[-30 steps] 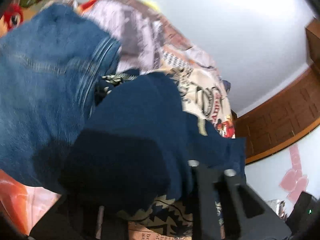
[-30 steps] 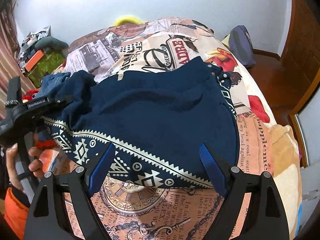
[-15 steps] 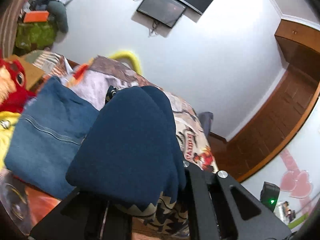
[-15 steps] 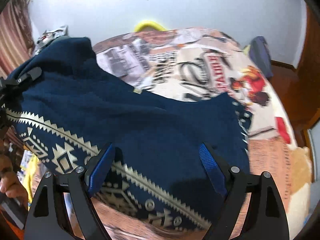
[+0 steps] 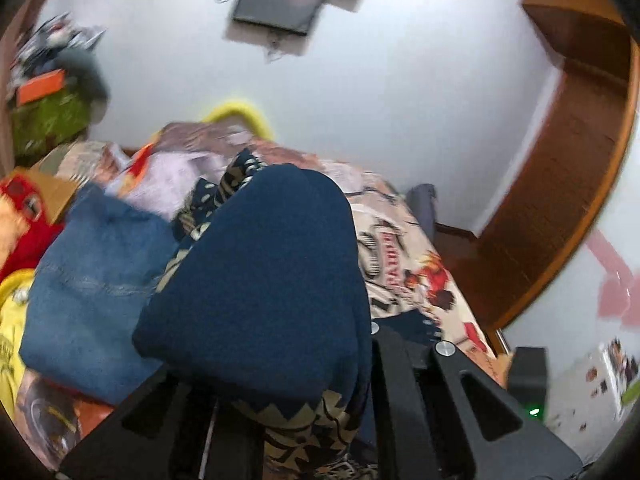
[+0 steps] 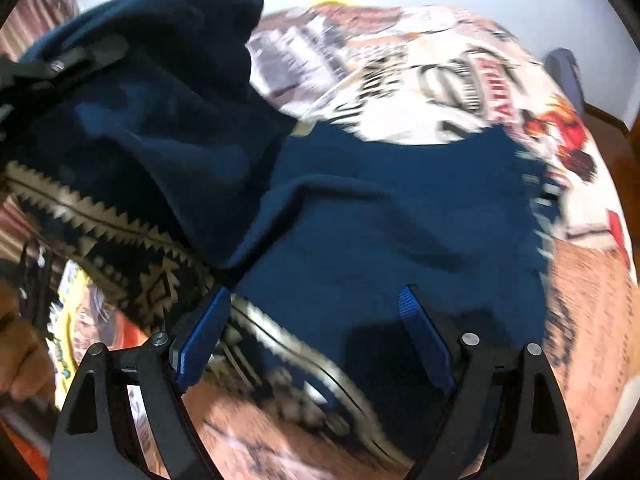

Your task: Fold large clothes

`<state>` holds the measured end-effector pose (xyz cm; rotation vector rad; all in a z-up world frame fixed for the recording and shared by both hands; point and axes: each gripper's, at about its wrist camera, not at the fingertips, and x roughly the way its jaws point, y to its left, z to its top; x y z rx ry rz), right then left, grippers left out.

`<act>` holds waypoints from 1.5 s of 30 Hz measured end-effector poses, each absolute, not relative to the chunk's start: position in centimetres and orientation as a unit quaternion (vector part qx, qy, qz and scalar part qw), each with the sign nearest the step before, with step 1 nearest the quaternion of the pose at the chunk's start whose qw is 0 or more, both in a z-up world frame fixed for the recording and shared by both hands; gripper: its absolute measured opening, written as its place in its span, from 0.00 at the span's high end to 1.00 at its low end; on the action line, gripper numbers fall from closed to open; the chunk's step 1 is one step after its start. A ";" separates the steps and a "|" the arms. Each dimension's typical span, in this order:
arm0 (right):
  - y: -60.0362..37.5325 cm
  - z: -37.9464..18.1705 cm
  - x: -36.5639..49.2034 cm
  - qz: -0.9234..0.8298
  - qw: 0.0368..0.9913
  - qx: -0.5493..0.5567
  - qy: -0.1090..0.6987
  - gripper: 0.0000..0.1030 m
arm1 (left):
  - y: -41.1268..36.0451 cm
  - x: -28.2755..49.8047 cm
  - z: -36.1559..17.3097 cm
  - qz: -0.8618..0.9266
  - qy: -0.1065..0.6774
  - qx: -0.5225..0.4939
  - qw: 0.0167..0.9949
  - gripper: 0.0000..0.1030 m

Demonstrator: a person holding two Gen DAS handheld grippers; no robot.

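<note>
A large navy garment (image 6: 400, 216) with a cream zigzag border lies on the printed bedspread (image 6: 452, 76). My left gripper (image 5: 288, 364) is shut on one edge of the garment (image 5: 264, 272) and holds it lifted, the cloth draped over its fingers; this gripper shows at the upper left of the right wrist view (image 6: 76, 60). My right gripper (image 6: 316, 336) is open with blue pads, hovering just above the garment's near border and holding nothing.
Folded blue jeans (image 5: 88, 296) lie on the bed left of the lifted cloth. Red and yellow soft items (image 5: 16, 240) sit at the far left. A wall screen (image 5: 280, 4) hangs beyond the bed. A wooden door (image 5: 560, 184) is to the right.
My left gripper has lifted the garment's edge up off the bed and carried it higher. My right gripper has stayed open and moved closer over the garment's near border.
</note>
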<state>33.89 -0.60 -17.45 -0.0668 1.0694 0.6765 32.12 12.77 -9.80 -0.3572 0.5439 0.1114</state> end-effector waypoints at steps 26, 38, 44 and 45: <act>-20.6 -15.0 30.1 0.145 0.860 0.055 0.487 0.18 | -3.8 29.6 -17.7 -0.196 0.445 0.045 0.872 0.45; -13.9 -9.6 29.9 0.225 0.878 0.048 0.419 0.18 | 5.2 28.7 -11.0 -0.037 0.365 0.055 0.928 0.14; -9.1 -10.7 31.4 0.254 0.870 0.031 0.422 0.18 | 9.4 30.8 -14.6 -0.031 0.420 -0.025 0.907 0.14; -8.7 -11.1 31.5 0.254 0.868 0.024 0.425 0.18 | 9.8 31.2 -15.5 -0.038 0.434 -0.038 0.899 0.14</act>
